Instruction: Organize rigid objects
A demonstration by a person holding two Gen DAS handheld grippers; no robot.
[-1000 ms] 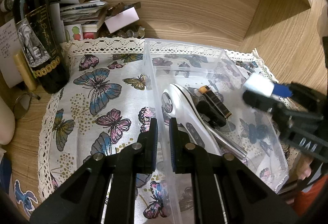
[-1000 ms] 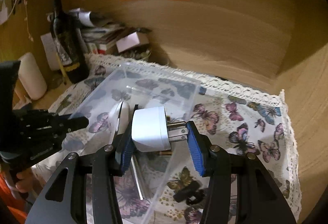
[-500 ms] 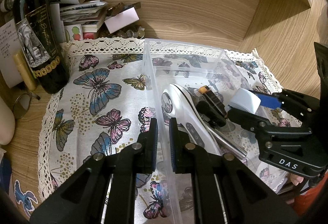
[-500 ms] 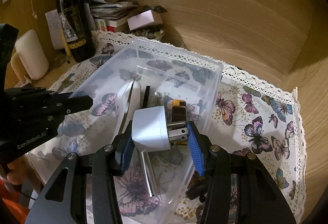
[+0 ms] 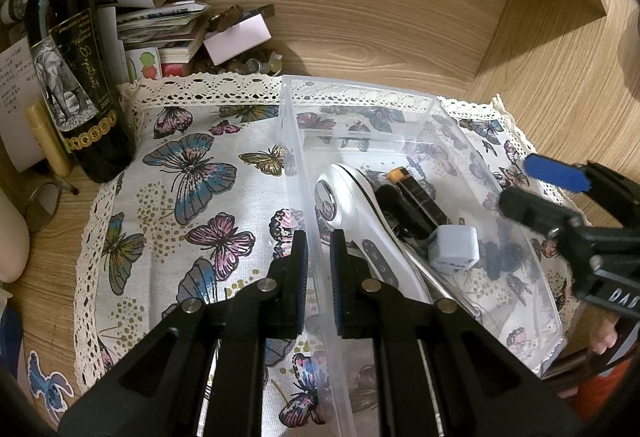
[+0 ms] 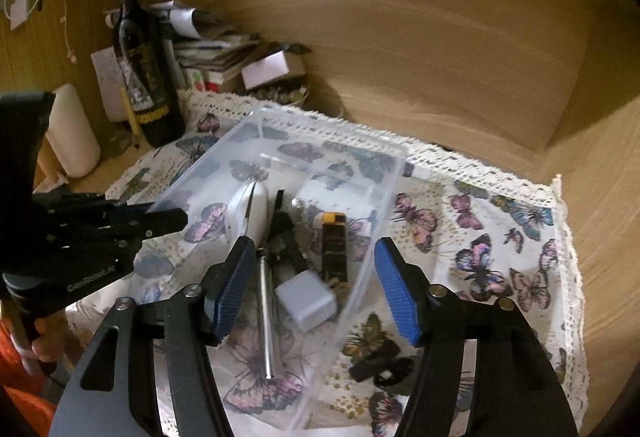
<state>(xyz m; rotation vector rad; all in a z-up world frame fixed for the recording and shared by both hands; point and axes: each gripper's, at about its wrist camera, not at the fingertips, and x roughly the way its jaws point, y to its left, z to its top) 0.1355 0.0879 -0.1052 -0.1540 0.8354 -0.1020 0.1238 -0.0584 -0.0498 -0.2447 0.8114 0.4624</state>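
Drop step under way: right gripper (image 6: 314,291) jaws opening, nothing pressed between them — white plug adapter (image 6: 307,301) in clear bin (image 6: 352,311). Left gripper (image 5: 319,279) clenched on bin wall. Next, likely: black clip (image 6: 380,367) outside bin needs pickup.

A home desk nook: wine bottle (image 5: 76,77), butterfly cloth (image 5: 192,197), paper clutter (image 5: 160,21).

One clear bin (image 5: 384,93), one white plug adapter (image 5: 454,249), one wine bottle (image 5: 76,77), one butterfly cloth (image 5: 192,173)
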